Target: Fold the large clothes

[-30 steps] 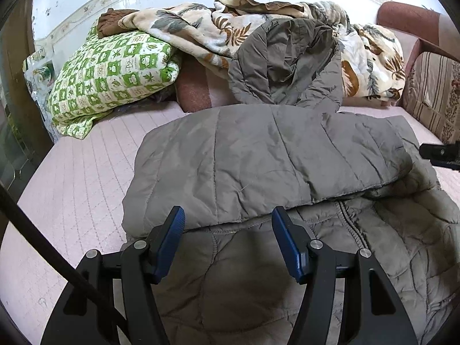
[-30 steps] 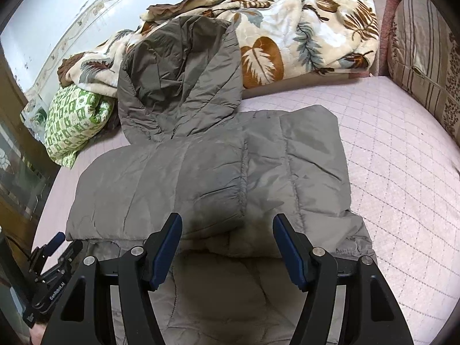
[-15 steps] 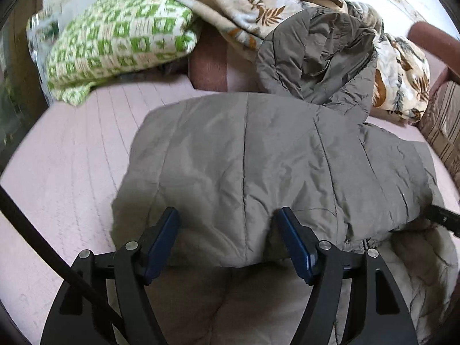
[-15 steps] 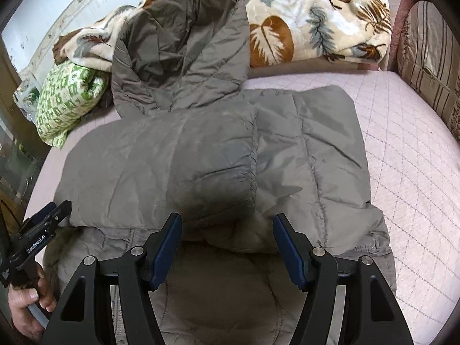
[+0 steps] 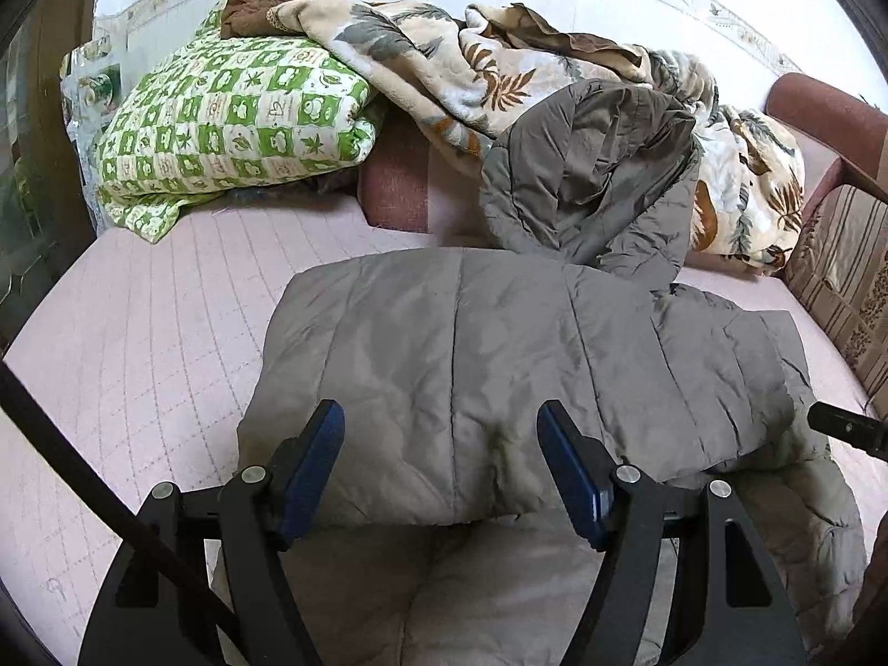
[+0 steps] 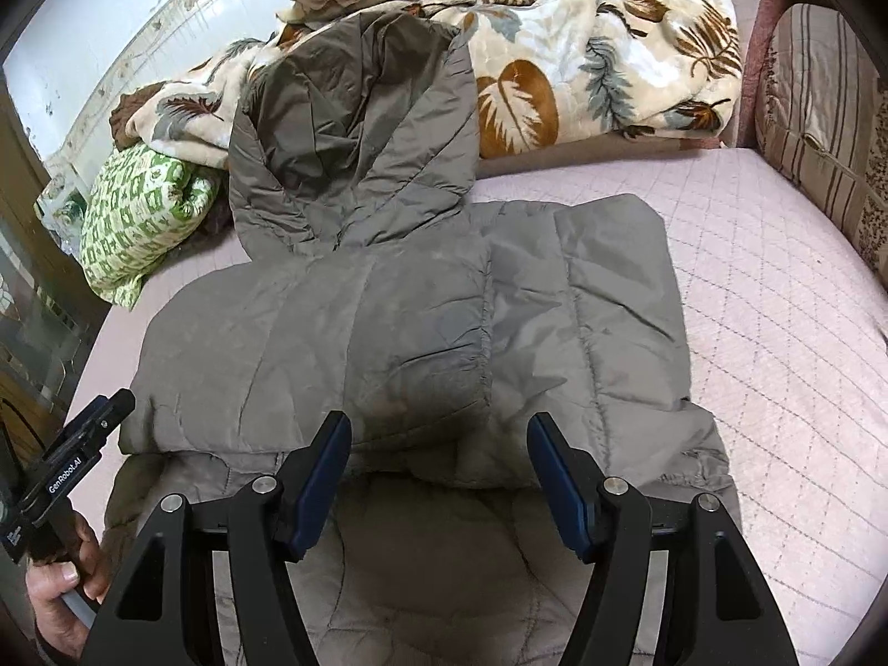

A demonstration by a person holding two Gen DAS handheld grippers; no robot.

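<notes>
A grey-brown quilted hooded jacket (image 5: 499, 344) (image 6: 388, 322) lies on the bed, its upper part folded down over the lower part. The hood (image 5: 594, 166) (image 6: 355, 127) rests against the blanket pile behind. My left gripper (image 5: 438, 416) hovers open over the left end of the fold edge, and the padded layer bulges between its blue pads without being pinched. My right gripper (image 6: 438, 424) stands open over the fold edge further right, holding nothing. In the right wrist view the left gripper (image 6: 94, 422) shows by the jacket's left edge, held in a hand (image 6: 61, 583).
The pink quilted mattress (image 5: 139, 333) (image 6: 777, 333) has bare room left and right of the jacket. Behind lie a green checked pillow (image 5: 233, 122) and a leaf-print blanket (image 6: 583, 55). A striped cushion (image 6: 821, 111) bounds the right side. A black cable (image 5: 83, 472) crosses the lower left.
The left gripper's jaws have spread a little wider and it has shifted and rolled, so the fold edge now sits deeper between its fingers. The right gripper has barely moved.
</notes>
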